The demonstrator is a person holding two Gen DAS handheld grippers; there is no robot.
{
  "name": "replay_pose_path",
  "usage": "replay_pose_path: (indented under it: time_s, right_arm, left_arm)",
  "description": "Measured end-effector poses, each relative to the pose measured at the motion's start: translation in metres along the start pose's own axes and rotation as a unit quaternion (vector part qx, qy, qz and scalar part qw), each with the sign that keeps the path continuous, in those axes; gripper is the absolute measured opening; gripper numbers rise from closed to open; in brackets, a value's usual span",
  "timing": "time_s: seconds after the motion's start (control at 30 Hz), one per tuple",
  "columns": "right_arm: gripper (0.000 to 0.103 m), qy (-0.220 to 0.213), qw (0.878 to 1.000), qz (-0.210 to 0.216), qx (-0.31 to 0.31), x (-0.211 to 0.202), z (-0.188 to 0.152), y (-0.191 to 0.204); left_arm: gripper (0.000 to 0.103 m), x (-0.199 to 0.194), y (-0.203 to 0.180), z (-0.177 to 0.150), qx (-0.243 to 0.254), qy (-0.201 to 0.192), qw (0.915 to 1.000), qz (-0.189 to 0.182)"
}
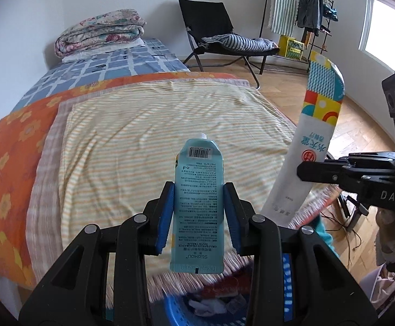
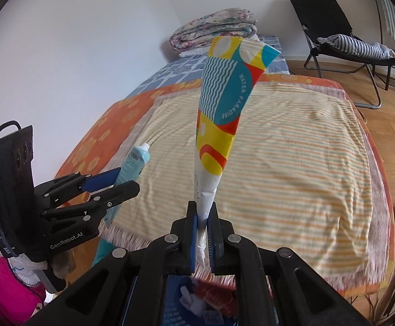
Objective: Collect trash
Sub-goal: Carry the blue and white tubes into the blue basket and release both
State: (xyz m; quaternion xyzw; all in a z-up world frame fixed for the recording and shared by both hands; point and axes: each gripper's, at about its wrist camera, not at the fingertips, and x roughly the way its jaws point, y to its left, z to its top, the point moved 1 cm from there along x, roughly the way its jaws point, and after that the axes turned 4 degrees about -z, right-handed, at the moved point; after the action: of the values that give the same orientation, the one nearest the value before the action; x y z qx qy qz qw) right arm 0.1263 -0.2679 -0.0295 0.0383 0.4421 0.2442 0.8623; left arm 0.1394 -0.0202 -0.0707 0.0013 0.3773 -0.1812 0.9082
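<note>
Hand-held gripper (image 1: 198, 212) clamping tube (image 1: 198, 190), bed (image 1: 170, 125) beyond

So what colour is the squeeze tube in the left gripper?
Light teal squeeze tube with dark print, clearest in the left wrist view.

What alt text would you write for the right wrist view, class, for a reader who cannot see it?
The right gripper pinches a flattened white paper packet with a teal, yellow and red printed top, held upright over a bed with a yellow-striped blanket. At left, the left gripper grips a pale blue plastic tube; a blue bin of scraps sits below.
</note>
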Motion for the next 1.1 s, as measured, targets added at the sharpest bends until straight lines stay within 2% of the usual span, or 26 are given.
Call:
replay_pose_path:
  time_s: [0.4,0.67,1.1]
  right_arm:
    - [0.004,0.012,0.999,-0.011,-0.034,-0.021,-0.060,0.033]
    - [0.005,0.027,0.999,-0.026,-0.034,-0.018,-0.093,0.033]
    - [0.005,0.067,0.997,-0.027,-0.009,0.006,-0.126,0.025]
  left_arm:
    - [0.036,-0.022,-0.025,-0.062,-0.019,0.019,0.9995,-0.019]
    - [0.036,-0.026,-0.040,-0.092,-0.022,0.032,0.9991,-0.017]
    - [0.036,-0.002,-0.044,-0.142,-0.053,0.099,0.9933,-0.026]
